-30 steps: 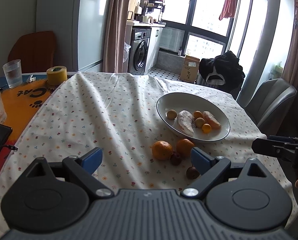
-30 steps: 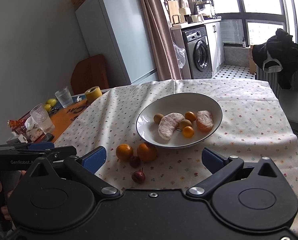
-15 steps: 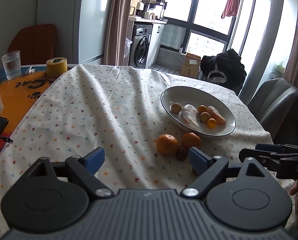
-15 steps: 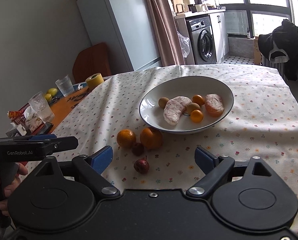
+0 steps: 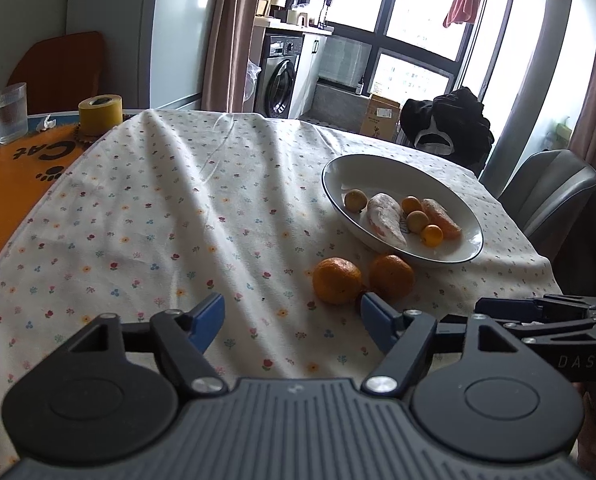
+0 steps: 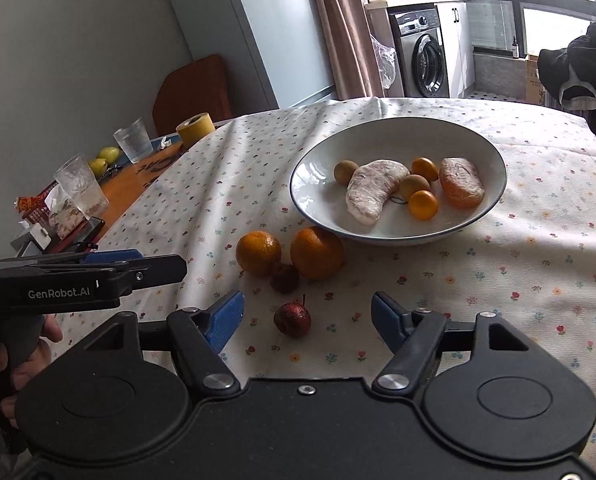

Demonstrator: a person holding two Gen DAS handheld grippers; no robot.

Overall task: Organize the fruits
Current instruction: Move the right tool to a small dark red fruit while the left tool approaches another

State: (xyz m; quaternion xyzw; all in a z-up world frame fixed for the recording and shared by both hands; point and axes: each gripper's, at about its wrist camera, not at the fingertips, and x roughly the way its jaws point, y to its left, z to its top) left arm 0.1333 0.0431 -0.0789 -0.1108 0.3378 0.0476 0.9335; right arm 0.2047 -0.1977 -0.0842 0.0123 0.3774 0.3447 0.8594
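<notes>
Right wrist view, right claw (image 6: 307,316) spread wide, dark red wrinkled fruit (image 6: 292,319) between its fingers, untouched

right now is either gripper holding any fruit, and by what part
Nothing is held. The left gripper and right gripper are both open and empty; the small red fruit lies untouched on the tablecloth.

Light: daylight from blown-out windows (image 5: 418,20)
Shadows: soft folds across tablecloth (image 5: 158,208)
Edges: fisheye-bent, corners dark
</notes>
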